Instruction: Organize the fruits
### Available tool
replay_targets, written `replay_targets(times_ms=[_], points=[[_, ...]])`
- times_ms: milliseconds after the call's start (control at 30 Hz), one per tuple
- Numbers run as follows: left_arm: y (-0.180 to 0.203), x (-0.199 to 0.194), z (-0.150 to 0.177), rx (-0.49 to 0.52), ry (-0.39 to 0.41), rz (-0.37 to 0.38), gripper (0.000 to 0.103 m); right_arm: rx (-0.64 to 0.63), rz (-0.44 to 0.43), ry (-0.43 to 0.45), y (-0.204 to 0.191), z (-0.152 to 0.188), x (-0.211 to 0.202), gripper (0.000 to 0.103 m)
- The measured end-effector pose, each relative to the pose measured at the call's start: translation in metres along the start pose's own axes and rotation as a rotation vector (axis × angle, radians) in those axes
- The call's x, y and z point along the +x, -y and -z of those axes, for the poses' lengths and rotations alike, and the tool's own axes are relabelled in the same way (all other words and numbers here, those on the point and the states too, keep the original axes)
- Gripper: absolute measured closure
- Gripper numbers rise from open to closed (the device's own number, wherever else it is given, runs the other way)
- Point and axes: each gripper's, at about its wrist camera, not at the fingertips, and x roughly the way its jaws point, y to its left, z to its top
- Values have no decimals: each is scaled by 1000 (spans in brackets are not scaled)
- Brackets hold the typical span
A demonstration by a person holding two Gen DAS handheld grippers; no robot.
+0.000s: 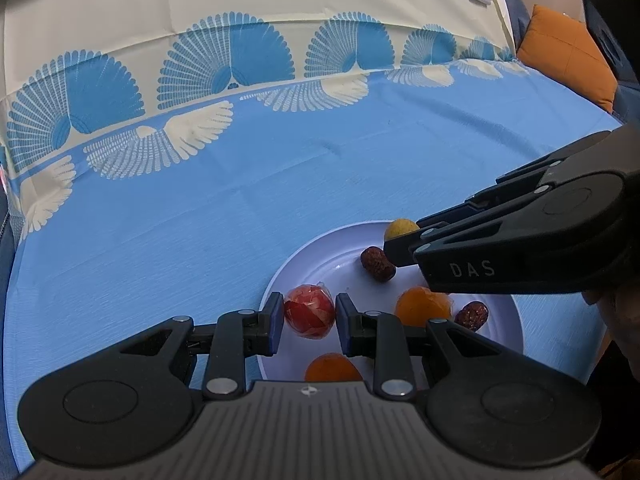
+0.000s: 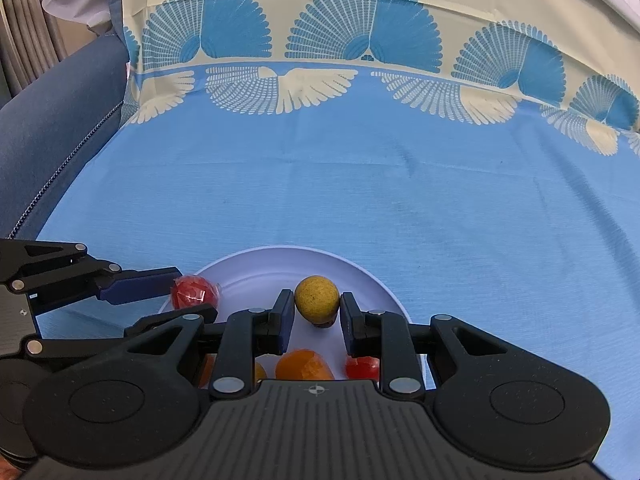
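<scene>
A white plate [image 1: 320, 256] lies on the blue cloth and holds small fruits. My left gripper [image 1: 308, 316] is shut on a red wrapped fruit [image 1: 309, 311] at the plate's left side; it also shows in the right wrist view [image 2: 194, 290]. My right gripper [image 2: 316, 312] is shut on a yellow round fruit [image 2: 317, 298], just over the plate; in the left wrist view the yellow fruit [image 1: 400, 227] peeks out beside its fingers. Two orange fruits [image 1: 422, 306] [image 1: 332, 367] and two dark red dates [image 1: 376, 264] [image 1: 472, 314] lie on the plate.
The blue tablecloth [image 1: 240, 208] with a cream fan-pattern border stretches beyond the plate. An orange cushion [image 1: 568, 52] sits at the far right, a blue sofa arm [image 2: 52, 120] at the left. A small red fruit [image 2: 362, 366] lies under my right gripper.
</scene>
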Motion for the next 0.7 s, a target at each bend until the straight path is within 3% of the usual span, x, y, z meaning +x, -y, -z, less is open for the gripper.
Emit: replay_targets(times_ms=[100,200,300,533,700], points=[[-1,-2,-1,-7,11,-12,57,0,-7,-11,1,0,1,74],[-5,-4,-2,-25,22,-21,56,3,2,-1,1,-1,-2,59],[-8,-12,-1,-38,42,-37,53,23,8,13,6,-1,-5,57],[-14,-43,2,-95,111,-98,21,51,23,51,14,8,-23,49],[-12,-72,7,-151,169,-156,18,70,49,102,24,17,-49,35]])
